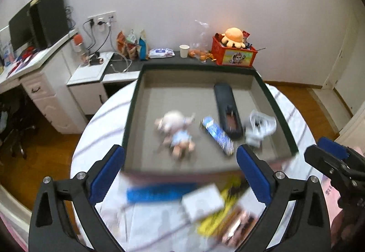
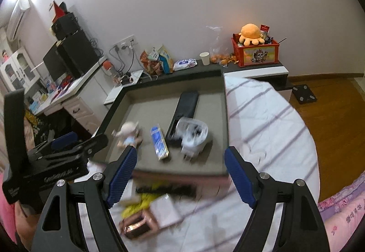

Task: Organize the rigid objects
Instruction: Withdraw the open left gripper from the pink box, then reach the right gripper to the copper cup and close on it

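Tray [image 1: 282, 115]: lying on the striped bed sheet, already holding a doll [image 1: 176, 131], a blue-and-white pack [image 1: 216, 134], a dark remote [image 1: 227, 108] and a white plastic-wrapped item [image 1: 260, 126]; all four are lying in the near half, close together, the pack just beside the remote.

Loose pile: sitting on the sheet just in front of the tray's near wall; I am making out a blue bar [image 1: 159, 191], a white box [image 1: 203, 203], a yellow packet [image 1: 219, 213] and a copper-coloured box [image 2: 139, 224], all blurred and partly overlapping.

Left tongs [image 1: 180, 174]: standing wide apart and carrying nothing, hanging over the pile.

Right tongs [image 2: 180, 176]: also spread with nothing between them, pointing down at the tray's near edge; neither pad is touching anything.

Step, as I am judging it: going for the next piece from the pile.

Doing it well: I am picking the topmost piece, likely the white box, and closing across its narrow sides so the others are not dragged along.

Placing: I am aiming for the bare far half of the tray, well apart from the doll.

Risk: the two tongs are working close together, so I am sending only one in at a time.
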Demonstrator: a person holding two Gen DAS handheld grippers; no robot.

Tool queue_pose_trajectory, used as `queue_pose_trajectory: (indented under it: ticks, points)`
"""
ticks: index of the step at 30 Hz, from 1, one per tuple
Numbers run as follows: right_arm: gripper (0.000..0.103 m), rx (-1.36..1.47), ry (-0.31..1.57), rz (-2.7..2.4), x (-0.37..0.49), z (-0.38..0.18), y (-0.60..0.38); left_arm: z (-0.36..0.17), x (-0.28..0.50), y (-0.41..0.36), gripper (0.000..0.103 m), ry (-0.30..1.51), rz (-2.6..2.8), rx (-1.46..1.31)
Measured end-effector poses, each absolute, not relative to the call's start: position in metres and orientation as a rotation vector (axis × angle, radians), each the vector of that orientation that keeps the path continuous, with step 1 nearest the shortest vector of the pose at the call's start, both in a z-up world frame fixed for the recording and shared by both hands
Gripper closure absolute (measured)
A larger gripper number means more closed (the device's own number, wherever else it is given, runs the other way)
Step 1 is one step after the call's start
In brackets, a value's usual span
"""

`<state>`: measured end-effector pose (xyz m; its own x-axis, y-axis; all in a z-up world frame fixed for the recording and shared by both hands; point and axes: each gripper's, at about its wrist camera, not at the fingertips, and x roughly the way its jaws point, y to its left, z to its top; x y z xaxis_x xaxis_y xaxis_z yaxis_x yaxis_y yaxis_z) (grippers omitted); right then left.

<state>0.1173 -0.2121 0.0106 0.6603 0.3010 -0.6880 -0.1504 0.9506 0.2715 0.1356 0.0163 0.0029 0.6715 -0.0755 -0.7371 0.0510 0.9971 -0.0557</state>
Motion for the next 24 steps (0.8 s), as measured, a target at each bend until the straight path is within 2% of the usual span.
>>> queue_pose_trajectory:
  ticks: [10,20,24]
  points:
    - [0.023,0.093,0.909,0.369,0.063,-0.03,-0.171,-0.028,0.047,0.053,0.002,0.84,0.007,-0.078]
    - [0.023,-0.094,1.005,0.477,0.069,-0.072,-0.132,-0.045,0.039,0.072,0.002,0.871,0.049,-0.121]
    - [0.024,-0.191,0.984,0.483,0.066,-0.075,-0.127,-0.05,0.043,0.073,0.002,0.882,0.048,-0.13]
